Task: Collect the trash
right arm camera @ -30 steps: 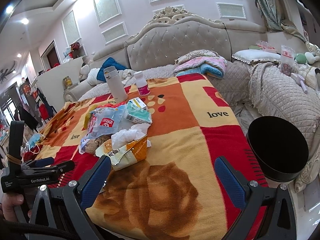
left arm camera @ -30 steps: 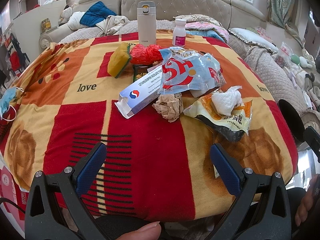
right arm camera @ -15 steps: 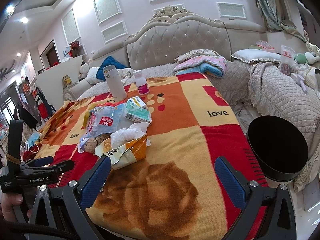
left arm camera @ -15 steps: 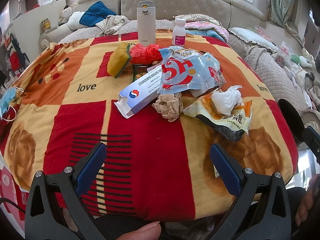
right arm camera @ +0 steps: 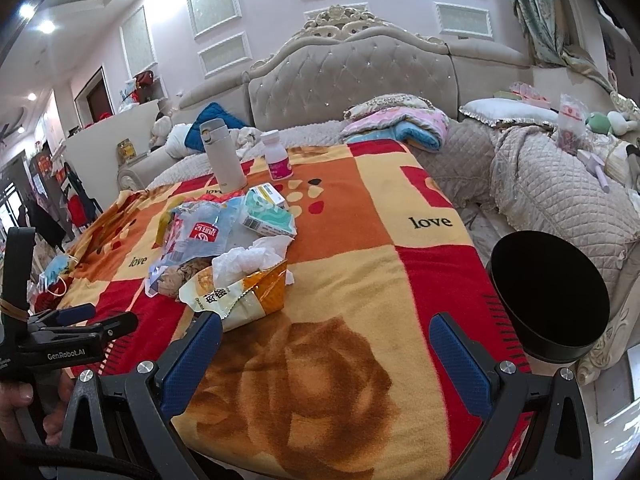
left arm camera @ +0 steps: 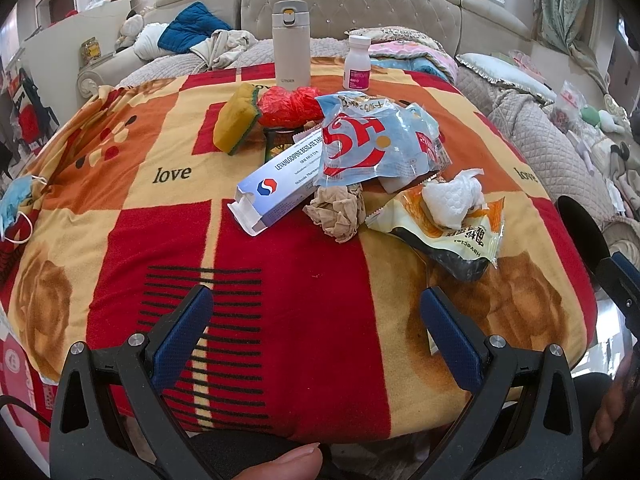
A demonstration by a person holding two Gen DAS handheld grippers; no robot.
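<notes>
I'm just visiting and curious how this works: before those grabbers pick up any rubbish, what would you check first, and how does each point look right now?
1. Left gripper open, empty: ok.
2. Right gripper open, empty: ok.
3. Round black bin beside the table, mouth unobstructed: ok.
4. Crumpled brown paper ball at the pile's near edge, nothing in front of it: ok.
5. Blue-and-white cardboard medicine box free to lift: not ok, a blue plastic bag overlaps it.
6. Bin has room: cannot tell.

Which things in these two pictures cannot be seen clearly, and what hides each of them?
- Dark packet, left view: under the pill box and red bag; its print is unreadable.
- Bin, right view: the inside is black, so its contents cannot be told. In the left view the edge cuts it off.
- Pill box, right view: hidden behind the blue bag.
- Bottle label: too small to read.
</notes>
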